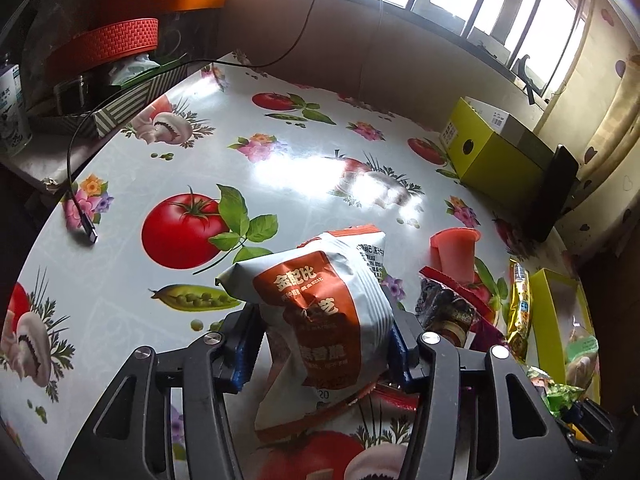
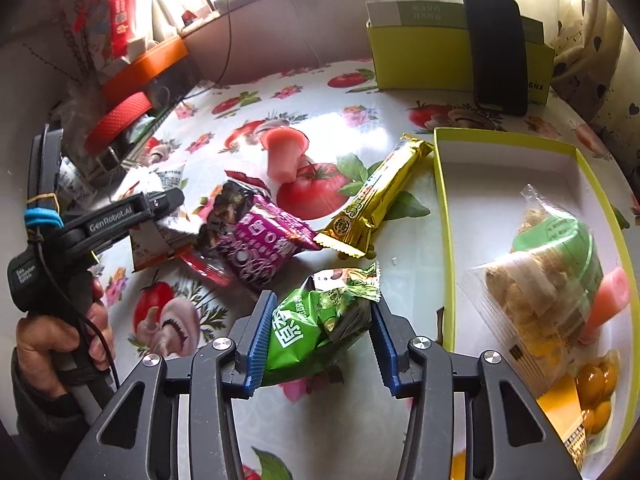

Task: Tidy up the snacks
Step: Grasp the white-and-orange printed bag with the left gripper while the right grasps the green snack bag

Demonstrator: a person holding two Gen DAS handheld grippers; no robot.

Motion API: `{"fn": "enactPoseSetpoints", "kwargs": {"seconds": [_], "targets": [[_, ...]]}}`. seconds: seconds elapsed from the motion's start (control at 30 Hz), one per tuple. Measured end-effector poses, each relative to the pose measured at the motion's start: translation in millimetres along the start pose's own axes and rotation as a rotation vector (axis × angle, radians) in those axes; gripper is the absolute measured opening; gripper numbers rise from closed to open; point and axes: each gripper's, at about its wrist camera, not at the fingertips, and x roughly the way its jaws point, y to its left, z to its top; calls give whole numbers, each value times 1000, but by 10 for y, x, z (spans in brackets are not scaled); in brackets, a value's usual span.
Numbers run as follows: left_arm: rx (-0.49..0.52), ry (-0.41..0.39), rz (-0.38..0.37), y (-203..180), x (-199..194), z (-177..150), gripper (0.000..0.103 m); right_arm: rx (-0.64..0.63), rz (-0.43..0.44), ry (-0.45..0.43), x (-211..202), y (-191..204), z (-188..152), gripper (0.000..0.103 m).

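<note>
Both tongs tilt down toward the bench [image 1: 120,184] — left tongs [image 1: 320,348] clamp the orange-and-white snack bag [image 1: 332,300]; right tongs [image 2: 318,338] pinch the green packet [image 2: 320,320], just beside the yellow-rimmed tray [image 2: 444,240].

The tabletop [image 1: 280,152] is glossy white, printed with red tomatoes, mushrooms, pea pods and pink flowers; the white-and-orange snack bag [image 1: 324,304] carries white lettering; the green packet [image 2: 320,320] has white characters; the purple packet [image 2: 264,248] is magenta and black; the snack bar [image 2: 376,196] is gold; the tray [image 2: 444,240] is yellow-green outside, white inside; the jelly cup [image 2: 284,156] is pink; the claw pads [image 2: 260,332] are blue.
</note>
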Motion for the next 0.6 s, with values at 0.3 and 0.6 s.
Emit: {"fn": "enactPoseSetpoints", "kwargs": {"seconds": [0.3,0.6], "targets": [[24,-33,-17,-3,-428,-179,53,-33,35,-67,-333,89,-87,44],[88,-57,-83,-216,-822,-364,54,-71,37,-137,-708,175,-194,44]]}}
